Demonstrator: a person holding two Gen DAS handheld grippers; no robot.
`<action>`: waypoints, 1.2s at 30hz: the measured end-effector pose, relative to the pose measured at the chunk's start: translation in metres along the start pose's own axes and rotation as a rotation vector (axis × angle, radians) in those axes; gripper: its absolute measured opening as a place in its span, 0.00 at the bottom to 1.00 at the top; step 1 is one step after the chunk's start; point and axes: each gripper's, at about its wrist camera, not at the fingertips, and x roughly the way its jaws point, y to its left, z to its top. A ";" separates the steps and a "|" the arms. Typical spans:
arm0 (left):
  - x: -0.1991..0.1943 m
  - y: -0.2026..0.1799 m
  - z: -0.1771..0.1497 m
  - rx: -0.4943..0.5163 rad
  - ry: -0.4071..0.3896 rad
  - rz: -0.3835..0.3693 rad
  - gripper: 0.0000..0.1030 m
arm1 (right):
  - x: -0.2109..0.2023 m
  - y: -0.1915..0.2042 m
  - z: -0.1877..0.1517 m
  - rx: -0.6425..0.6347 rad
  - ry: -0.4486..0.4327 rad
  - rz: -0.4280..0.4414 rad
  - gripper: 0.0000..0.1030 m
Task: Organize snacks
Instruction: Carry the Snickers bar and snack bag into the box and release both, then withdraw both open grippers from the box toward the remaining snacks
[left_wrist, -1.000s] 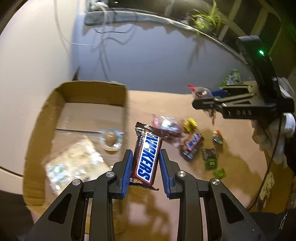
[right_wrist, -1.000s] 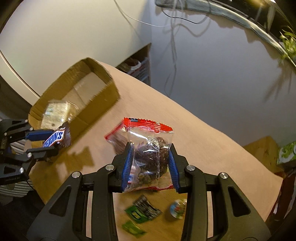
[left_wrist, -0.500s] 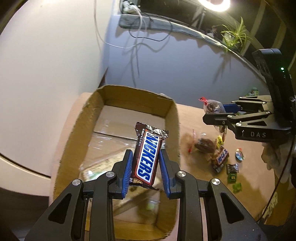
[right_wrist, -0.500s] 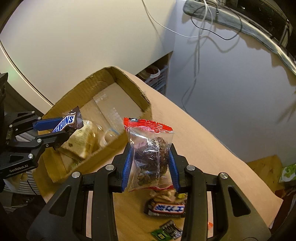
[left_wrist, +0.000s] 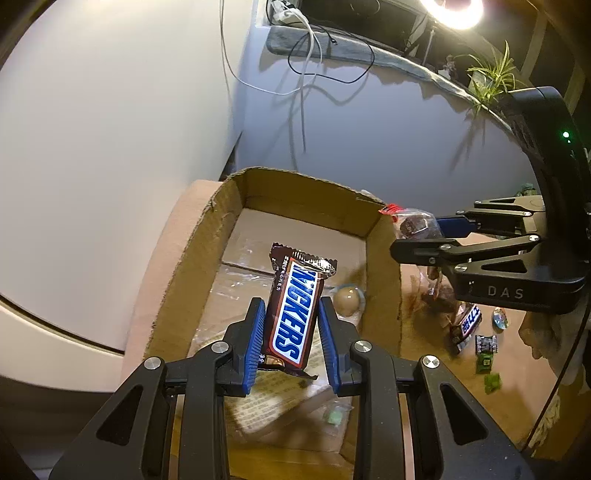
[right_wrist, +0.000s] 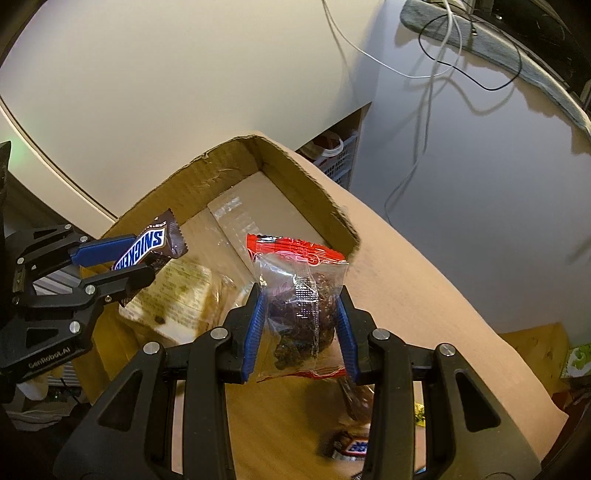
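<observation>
Cardboard box (left_wrist: 199, 280), open top, on my tan table (right_wrist: 424, 295): it holds one flat clear packet with pale printed contents (right_wrist: 177, 295) and one round brown sweet in a clear wrapper (left_wrist: 346, 298); a further small greenish item at its near end is too blurred to name. My left gripper (left_wrist: 291, 339), over the box interior, is clamped on an upright Snickers bar (left_wrist: 293, 317), the blue pads pressing both long edges. My right gripper (right_wrist: 299, 328) is clamped on a clear bag with a red top strip and dark brown pieces (right_wrist: 299, 295), held above the box's right wall near its corner. Loose on the table right of the box: a second Snickers bar (left_wrist: 467, 321), a small dark wrapped piece (left_wrist: 485, 343), and two green wrapped pieces (left_wrist: 491, 382). Left wrist view only: the round sweet, the green pieces, a potted plant (left_wrist: 491, 79) on the ledge, a bright lamp (left_wrist: 452, 11). Right wrist view only: a pale plastic basket (right_wrist: 340, 162) beyond the table, and the full print on the flat packet. Both views: white and black cables (left_wrist: 306, 74) hanging down the wall.
</observation>
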 end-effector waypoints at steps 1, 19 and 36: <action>0.000 0.001 0.000 -0.002 0.000 0.000 0.27 | 0.002 0.002 0.002 -0.003 0.003 0.001 0.37; 0.001 0.004 0.001 -0.014 0.006 0.008 0.27 | 0.022 0.009 0.015 -0.015 0.036 -0.010 0.38; -0.004 0.002 0.003 -0.001 -0.004 0.032 0.43 | 0.014 0.009 0.011 -0.019 0.025 -0.058 0.81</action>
